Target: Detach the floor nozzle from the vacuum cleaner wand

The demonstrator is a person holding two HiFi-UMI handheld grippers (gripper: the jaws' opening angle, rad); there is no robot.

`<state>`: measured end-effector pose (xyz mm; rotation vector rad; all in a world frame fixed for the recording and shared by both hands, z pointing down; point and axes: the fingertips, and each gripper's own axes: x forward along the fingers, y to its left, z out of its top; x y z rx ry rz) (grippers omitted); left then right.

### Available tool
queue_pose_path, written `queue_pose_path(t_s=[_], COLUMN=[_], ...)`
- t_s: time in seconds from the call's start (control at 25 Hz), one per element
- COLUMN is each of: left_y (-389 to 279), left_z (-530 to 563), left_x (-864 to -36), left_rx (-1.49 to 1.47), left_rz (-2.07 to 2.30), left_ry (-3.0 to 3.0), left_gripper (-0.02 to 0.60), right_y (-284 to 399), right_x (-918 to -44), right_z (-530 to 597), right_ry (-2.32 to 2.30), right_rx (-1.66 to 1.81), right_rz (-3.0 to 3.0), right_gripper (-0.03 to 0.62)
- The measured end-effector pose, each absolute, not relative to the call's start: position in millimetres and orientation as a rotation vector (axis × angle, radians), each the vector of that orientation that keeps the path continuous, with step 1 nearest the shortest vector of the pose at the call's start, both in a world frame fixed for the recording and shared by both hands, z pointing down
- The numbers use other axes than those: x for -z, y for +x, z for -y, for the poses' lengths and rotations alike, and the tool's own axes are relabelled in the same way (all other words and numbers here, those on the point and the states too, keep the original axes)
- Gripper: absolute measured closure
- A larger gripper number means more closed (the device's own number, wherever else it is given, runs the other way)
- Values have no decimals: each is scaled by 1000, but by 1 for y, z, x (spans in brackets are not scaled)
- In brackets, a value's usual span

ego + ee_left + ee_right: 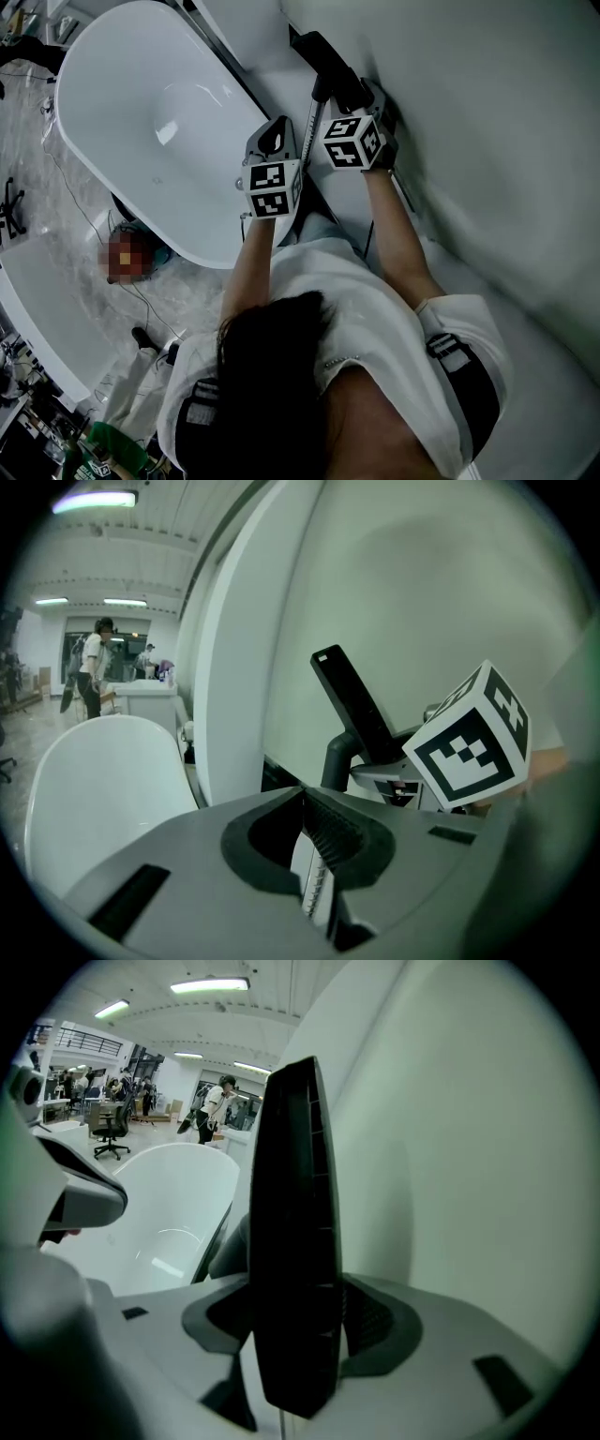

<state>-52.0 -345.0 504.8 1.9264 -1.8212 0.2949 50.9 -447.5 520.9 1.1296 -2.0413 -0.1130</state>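
The black floor nozzle [323, 56] stands on end against a white wall, joined to a silver wand [310, 122] that runs down between the two grippers. My right gripper [361, 94] is open, its jaws spread wide on either side of the nozzle [295, 1241]; a gap shows at the right pad. In the right gripper view that gripper [295, 1321] straddles the nozzle's lower end. My left gripper [278, 127] sits just left of the wand, shut, jaws meeting at the tips [302, 794]. A strip of the wand [314, 878] shows through the gap beneath them. The nozzle [352, 700] rises beyond.
A white freestanding bathtub [141, 103] fills the left, close beside the left gripper. A curved white wall [487, 141] lies to the right. Cables [84, 202] trail over the marble floor by the tub. A person [94, 663] stands far off in the room.
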Motion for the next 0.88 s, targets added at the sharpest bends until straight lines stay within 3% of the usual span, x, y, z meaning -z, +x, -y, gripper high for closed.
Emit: queue_pose_path(t_s=[0.48,0.56,0.72,0.88], left_y=[-17,-26,-16,-13], left_z=[356,367,378,379], left_x=[-536,-541,-554,-570], left_rx=[-356,-347,-387,-450], left_rz=[1674,1624,1498,1423], left_ry=[1970,1960,1999,2018], left_gripper=[575,543,420,410], right_y=[62,49,49,45], right_x=[-529,-523,-514,-503], right_z=[447,455,454,442], right_ry=[1138,1133,1139,1160], right_rx=[127,138,135,150], right_rz=[2088,2098,2106,2114], right_gripper=[356,358,358,359])
